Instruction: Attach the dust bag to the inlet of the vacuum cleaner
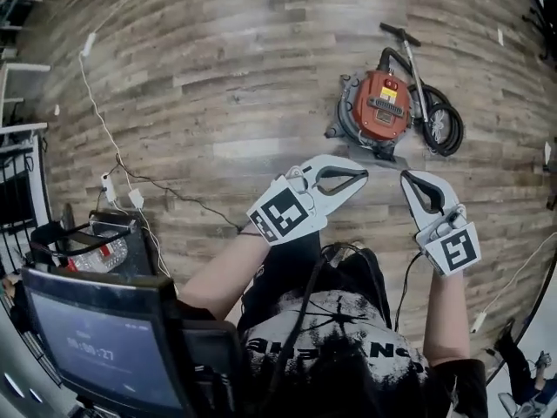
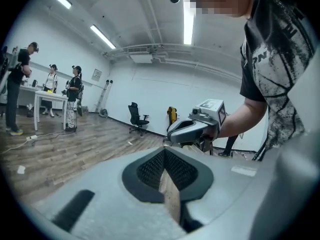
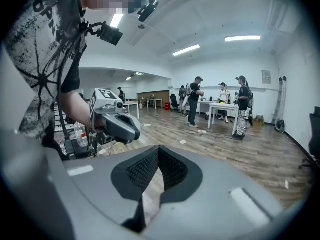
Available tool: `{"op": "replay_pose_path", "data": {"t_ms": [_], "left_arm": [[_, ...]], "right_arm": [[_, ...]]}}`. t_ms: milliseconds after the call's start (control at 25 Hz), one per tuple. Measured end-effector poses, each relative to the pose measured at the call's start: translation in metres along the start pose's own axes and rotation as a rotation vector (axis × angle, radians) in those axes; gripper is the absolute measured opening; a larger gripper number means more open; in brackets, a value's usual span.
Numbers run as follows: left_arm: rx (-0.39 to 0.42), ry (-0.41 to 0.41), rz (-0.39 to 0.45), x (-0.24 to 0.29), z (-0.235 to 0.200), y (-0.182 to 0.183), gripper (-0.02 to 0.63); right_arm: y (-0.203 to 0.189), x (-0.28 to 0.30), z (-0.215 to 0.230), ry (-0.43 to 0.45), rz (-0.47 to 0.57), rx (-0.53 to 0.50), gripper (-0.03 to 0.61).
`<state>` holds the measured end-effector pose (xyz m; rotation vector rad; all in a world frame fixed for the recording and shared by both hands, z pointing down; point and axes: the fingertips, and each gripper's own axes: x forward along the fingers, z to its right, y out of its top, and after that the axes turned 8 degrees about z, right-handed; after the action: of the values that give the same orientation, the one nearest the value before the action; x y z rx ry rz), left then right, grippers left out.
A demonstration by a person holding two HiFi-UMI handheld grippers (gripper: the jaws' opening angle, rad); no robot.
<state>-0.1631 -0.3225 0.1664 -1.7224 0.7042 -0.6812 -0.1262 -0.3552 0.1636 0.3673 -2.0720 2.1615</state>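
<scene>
- both tongs, the left tongs (image 1: pixel 361 177) and the right tongs (image 1: pixel 406 179), are clenched on nothing and held high, side by side.
- vacuum cleaner (image 1: pixel 380 104) stands on the floor (image 1: pixel 218 77) beyond them, red top on, hose (image 1: pixel 444 124) coiled beside it.
- dust bag shows in no view: it may be fitted inside or lie elsewhere, so look before reaching.

Red-topped grey vacuum cleaner (image 1: pixel 380 104), brown wood-grain floor (image 1: pixel 218 77), black hose (image 1: pixel 444 124)

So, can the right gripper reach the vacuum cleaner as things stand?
Probably not yet: the right gripper is held high, the vacuum cleaner sits on the floor ahead. Nothing blocks the way.
</scene>
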Motion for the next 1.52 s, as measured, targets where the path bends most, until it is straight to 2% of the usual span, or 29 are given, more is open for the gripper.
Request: {"op": "replay_pose_path", "data": {"t_ms": [200,320,440,640,760,1040,1280,1520], "left_arm": [[0.054,0.008,0.039,-0.043,-0.015,0.076,0.003],[0.098,0.040,0.095,-0.058,-0.035,0.113,0.003],[0.141,0.082,0.134,-0.066,-0.048,0.131,0.003],[0.152,0.157,0.132,-0.069,-0.046,0.134,0.003],[0.102,0.206,0.163,-0.069,-0.044,0.145,0.003],[0.107,0.315,0.263,-0.055,-0.025,0.178,0.003],[0.133,0.344,0.252,-0.028,-0.016,0.179,0.003],[0.098,0.373,0.222,-0.021,-0.025,0.167,0.003]], "right_arm": [[0.098,0.030,-0.013,-0.002,0.124,-0.028,0.005],[0.123,0.039,-0.019,0.016,0.118,-0.082,0.005],[0.142,0.047,-0.020,0.035,0.156,-0.112,0.005],[0.162,0.037,-0.012,0.059,0.209,-0.143,0.005],[0.173,0.028,0.002,0.070,0.245,-0.153,0.006],[0.175,0.010,0.020,0.179,0.280,-0.183,0.005],[0.174,0.003,0.043,0.216,0.295,-0.151,0.005],[0.164,0.001,0.055,0.218,0.294,-0.084,0.005]]}}
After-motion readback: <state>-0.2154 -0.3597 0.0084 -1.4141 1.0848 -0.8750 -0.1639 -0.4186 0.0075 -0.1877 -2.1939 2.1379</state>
